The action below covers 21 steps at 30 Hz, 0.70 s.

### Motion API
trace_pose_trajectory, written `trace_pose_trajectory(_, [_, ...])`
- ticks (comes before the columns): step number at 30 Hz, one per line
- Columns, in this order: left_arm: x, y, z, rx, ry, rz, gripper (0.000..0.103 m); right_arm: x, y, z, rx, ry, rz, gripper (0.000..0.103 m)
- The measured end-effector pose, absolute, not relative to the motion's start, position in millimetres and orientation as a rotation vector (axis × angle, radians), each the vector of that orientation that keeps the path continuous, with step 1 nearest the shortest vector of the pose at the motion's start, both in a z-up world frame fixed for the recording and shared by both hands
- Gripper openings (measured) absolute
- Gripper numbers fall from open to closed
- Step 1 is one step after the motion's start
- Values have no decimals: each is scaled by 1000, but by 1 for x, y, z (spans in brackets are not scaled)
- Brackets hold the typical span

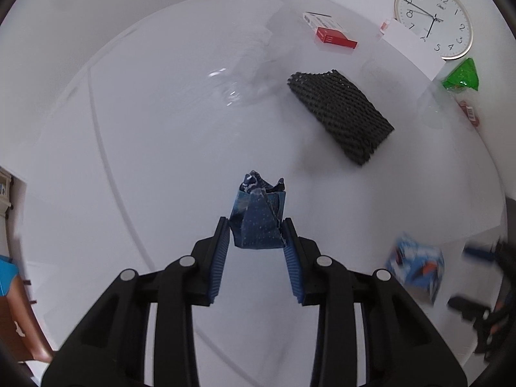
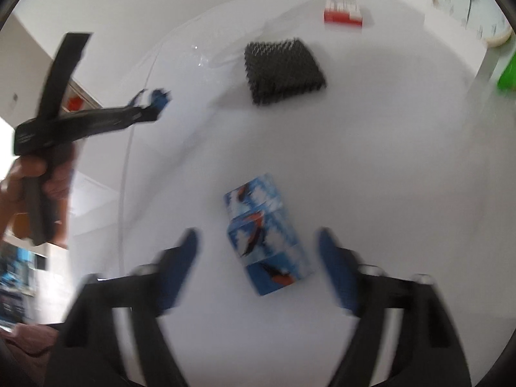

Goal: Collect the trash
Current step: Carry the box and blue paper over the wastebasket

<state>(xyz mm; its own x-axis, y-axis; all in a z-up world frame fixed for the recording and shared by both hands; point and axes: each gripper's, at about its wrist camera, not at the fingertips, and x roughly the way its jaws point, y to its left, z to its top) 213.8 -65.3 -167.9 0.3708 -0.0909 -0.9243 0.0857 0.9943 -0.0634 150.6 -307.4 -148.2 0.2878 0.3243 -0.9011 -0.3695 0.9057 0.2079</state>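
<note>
My left gripper [image 1: 257, 230] is shut on a crumpled dark blue speckled wrapper [image 1: 258, 214] and holds it above the white table [image 1: 145, 148]. It also shows in the right wrist view [image 2: 154, 100], blurred, at the left. My right gripper [image 2: 258, 242] is open, its fingers either side of a blue and white carton [image 2: 264, 235] with orange markings that lies on the table. That carton shows blurred in the left wrist view [image 1: 417, 266], with my right gripper [image 1: 480, 277] beside it.
A black foam mesh sleeve [image 1: 342, 114] lies mid-table. A red and white box [image 1: 329, 30] sits farther back. A wall clock [image 1: 433, 19], a white card [image 1: 409, 45] and a green wrapper [image 1: 462, 75] stand at the right. A clear plastic film [image 1: 238, 84] lies at the back.
</note>
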Motion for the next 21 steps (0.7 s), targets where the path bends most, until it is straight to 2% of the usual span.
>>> trace_pose_trajectory(10, [135,-19,-144,-72,1178,-62,33,166,-276,-191,-282,1245,539,90])
trace_pose_trajectory(11, [127,-13,-142,-80,1176,-51,33,167,-273,-194,-308,1249,537,86])
trace_pose_trajectory(12, [117,-5,-139,-89,1176,-37,33,165,-270,-196,-333,1250,540,73])
trace_pose_trajectory(13, [109,2,-138,-96,1176,-26,33,166,-267,-199,-358,1263,538,66])
trace_pose_trajectory(14, [100,10,-136,-104,1176,-11,33,167,-267,-200,-359,1277,533,51])
trace_pose_trajectory(21, [36,84,-129,-179,1171,112,33,157,-258,-182,-267,1290,482,51])
